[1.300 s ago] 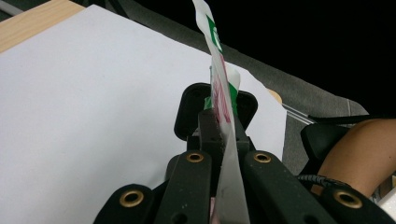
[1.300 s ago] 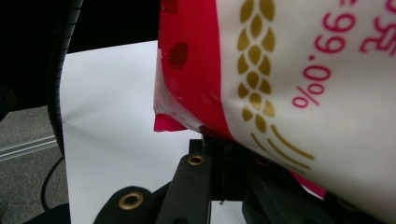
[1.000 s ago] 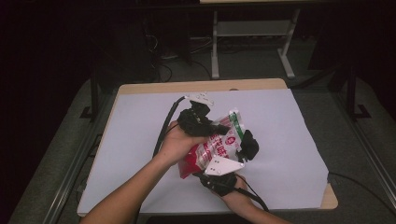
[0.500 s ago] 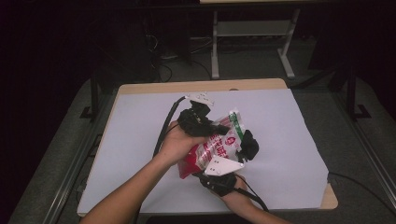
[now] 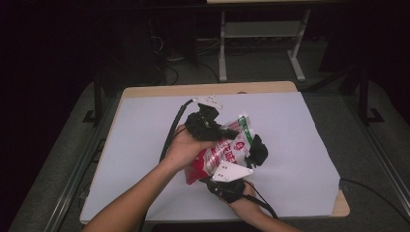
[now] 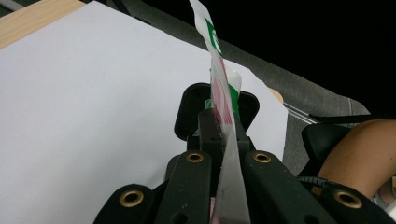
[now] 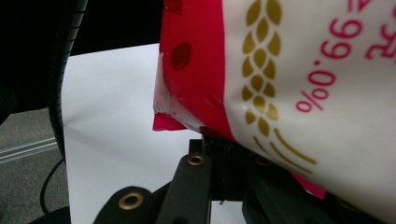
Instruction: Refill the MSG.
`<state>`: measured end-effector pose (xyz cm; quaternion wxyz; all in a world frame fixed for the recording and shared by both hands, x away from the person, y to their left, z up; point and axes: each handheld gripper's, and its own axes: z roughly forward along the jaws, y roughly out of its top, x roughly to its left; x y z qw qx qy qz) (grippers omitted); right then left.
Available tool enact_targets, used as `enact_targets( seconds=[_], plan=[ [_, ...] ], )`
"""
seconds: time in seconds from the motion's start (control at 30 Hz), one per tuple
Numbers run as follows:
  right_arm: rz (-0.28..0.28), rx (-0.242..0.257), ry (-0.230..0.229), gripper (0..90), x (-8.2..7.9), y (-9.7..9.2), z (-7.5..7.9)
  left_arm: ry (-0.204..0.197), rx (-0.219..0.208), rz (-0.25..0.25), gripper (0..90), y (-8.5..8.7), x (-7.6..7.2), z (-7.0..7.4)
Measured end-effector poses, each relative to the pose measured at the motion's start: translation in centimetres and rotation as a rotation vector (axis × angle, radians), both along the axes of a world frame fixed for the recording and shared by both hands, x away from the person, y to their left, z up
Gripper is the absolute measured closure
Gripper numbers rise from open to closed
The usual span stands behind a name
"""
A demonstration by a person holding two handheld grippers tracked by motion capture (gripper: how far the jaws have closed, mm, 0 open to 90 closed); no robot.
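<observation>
A red, white and green snack bag (image 5: 226, 151) is held up over the white-covered table (image 5: 300, 145) between both grippers. My left gripper (image 5: 226, 132) comes in from the left and is shut on the bag's upper edge. In the left gripper view the bag (image 6: 223, 79) stands edge-on, pinched between the jaws of the left gripper (image 6: 223, 135). My right gripper (image 5: 255, 151), with its grey plate (image 5: 231, 172), reaches up from below and is shut on the bag's right side. In the right gripper view the bag (image 7: 280, 70) hangs close, its lower edge clamped in the right gripper (image 7: 220, 142).
The table's wooden rim (image 5: 208, 89) shows at the back and its front right corner. Grey floor lies around it, with a white desk frame (image 5: 261, 34) and cables (image 5: 164, 63) behind. Cables trail from both grippers. A person's leg (image 6: 359, 149) is at the right.
</observation>
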<state>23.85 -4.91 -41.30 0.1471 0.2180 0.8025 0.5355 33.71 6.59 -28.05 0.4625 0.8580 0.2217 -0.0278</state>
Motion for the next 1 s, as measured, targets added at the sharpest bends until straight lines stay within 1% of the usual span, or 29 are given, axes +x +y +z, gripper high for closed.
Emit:
enact_targets(
  seconds=[0.2, 0.53, 0.73, 0.9, 1.0],
  plan=[
    [0.0, 0.0, -0.001, 90.0, 0.01, -0.02, 0.01, -0.005, 0.004, -0.003, 90.0, -0.04, 0.06, 0.01],
    [0.003, 0.002, 0.0, 90.0, 0.03, -0.02, 0.0, 0.004, 0.008, -0.004, 90.0, -0.09, 0.11, -0.02],
    [0.017, 0.006, 0.006, 90.0, 0.25, -0.03, 0.01, 0.003, 0.01, 0.003, 90.0, -0.06, 0.12, 0.0],
    [0.031, 0.005, 0.005, 90.0, 0.27, -0.12, 0.11, 0.014, 0.008, 0.005, 90.0, -0.05, 0.15, 0.04],
    [0.034, 0.003, 0.005, 90.0, 0.28, -0.21, 0.13, 0.013, 0.007, 0.008, 90.0, -0.13, 0.16, 0.03]
  ],
)
